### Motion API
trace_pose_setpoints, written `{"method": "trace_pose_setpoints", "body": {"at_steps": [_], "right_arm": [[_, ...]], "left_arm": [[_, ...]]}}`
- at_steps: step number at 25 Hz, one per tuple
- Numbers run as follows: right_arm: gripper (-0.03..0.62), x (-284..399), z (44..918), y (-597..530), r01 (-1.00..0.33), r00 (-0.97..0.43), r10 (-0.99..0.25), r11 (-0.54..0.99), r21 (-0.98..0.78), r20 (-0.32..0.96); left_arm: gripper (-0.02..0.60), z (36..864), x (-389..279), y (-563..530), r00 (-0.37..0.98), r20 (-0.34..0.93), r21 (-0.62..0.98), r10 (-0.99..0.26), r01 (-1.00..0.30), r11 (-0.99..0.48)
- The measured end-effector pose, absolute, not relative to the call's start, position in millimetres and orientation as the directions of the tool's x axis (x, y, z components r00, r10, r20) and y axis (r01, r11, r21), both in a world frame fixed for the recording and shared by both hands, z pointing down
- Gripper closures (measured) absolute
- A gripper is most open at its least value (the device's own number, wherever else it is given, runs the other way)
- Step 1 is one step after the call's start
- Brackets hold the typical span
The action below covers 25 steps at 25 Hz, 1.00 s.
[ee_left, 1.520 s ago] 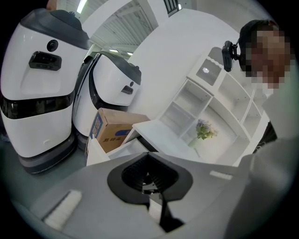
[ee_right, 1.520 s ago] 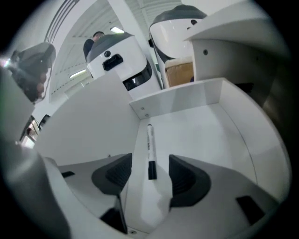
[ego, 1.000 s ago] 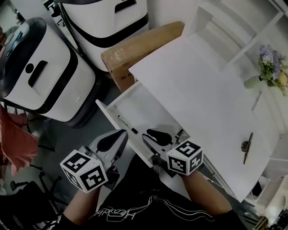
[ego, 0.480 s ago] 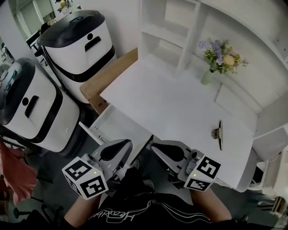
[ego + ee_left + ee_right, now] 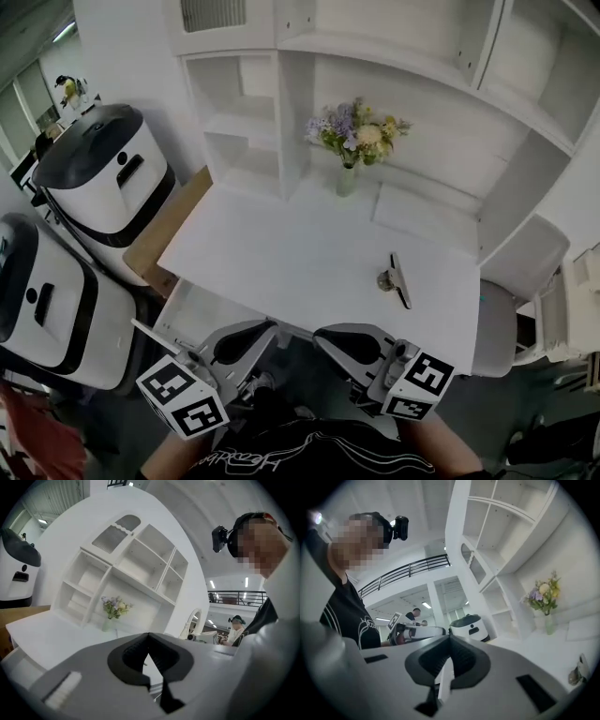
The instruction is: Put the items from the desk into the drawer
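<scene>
L gripper (image 5: 266, 328) & R gripper (image 5: 325, 335): both jaw pairs pressed together, nothing pinched, just off desk (image 5: 281, 253) front edge. Clip (image 5: 395, 279) on desk, 1 o'clock of R, near right edge. Drawer (image 5: 200, 314) open, 9 o'clock of L, under front-left corner. Free desktop betw clip & vase (image 5: 347, 178) at 12

On desk (image 5: 281, 253): vase (image 5: 347, 178) far centre, clip (image 5: 397, 279) right. Below near left edge, open drawer (image 5: 197, 314). Behind, shelves (image 5: 244, 122). Beside desk's left side, cardboard box (image 5: 167, 225); farther left, two machines (image 5: 103, 178).
</scene>
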State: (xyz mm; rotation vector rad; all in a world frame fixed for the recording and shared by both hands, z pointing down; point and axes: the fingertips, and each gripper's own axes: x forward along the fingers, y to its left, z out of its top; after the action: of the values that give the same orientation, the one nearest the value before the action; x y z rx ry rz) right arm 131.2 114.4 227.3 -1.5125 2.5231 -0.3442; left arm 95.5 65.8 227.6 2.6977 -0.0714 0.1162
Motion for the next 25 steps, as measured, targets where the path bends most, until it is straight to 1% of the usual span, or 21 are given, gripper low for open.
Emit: {"method": "trace_pose_setpoints", "body": {"at_steps": [4, 8, 14, 22, 23, 24, 25], "right_arm": [[0.586, 152.3, 228.9, 132.4, -0.877, -0.403, -0.915, 0.395, -0.275, -0.03], [0.586, 180.5, 244.1, 142.9, -0.917, -0.31, -0.951, 0.297, -0.266, 0.005], [0.585, 243.7, 287.2, 150.5, -0.958, -0.146, -0.981, 0.107, -0.266, 0.129], [0.583, 328.3, 346.3, 153.4, -0.966, 0.074, -0.956, -0.14, -0.218, 0.284], [0.575, 336.9, 353.7, 153.3, -0.965, 0.1, -0.947, -0.168, -0.203, 0.305], [0.531, 344.5, 361.2, 152.8, -0.964, 0.123, -0.937, -0.192, -0.187, 0.327], [0.471, 351.3, 368.6, 151.7, -0.963, 0.143, -0.926, -0.212, -0.168, 0.349]], "left_arm": [[0.573, 228.2, 120.5, 82.1, 0.994, 0.104, 0.417, 0.032, -0.015, -0.909], [0.574, 236.6, 135.0, 89.2, 0.989, 0.128, 0.419, 0.07, 0.01, -0.908], [0.574, 255.0, 149.1, 87.0, 0.978, 0.186, 0.434, 0.097, 0.007, -0.901], [0.572, 280.0, 166.4, 71.7, 0.957, 0.253, 0.467, 0.139, 0.005, -0.884], [0.572, 282.7, 167.7, 70.1, 0.954, 0.26, 0.47, 0.147, 0.008, -0.883], [0.574, 285.4, 168.3, 68.0, 0.951, 0.268, 0.473, 0.154, 0.009, -0.881], [0.572, 288.0, 168.5, 65.2, 0.948, 0.276, 0.476, 0.158, 0.008, -0.879]]}}
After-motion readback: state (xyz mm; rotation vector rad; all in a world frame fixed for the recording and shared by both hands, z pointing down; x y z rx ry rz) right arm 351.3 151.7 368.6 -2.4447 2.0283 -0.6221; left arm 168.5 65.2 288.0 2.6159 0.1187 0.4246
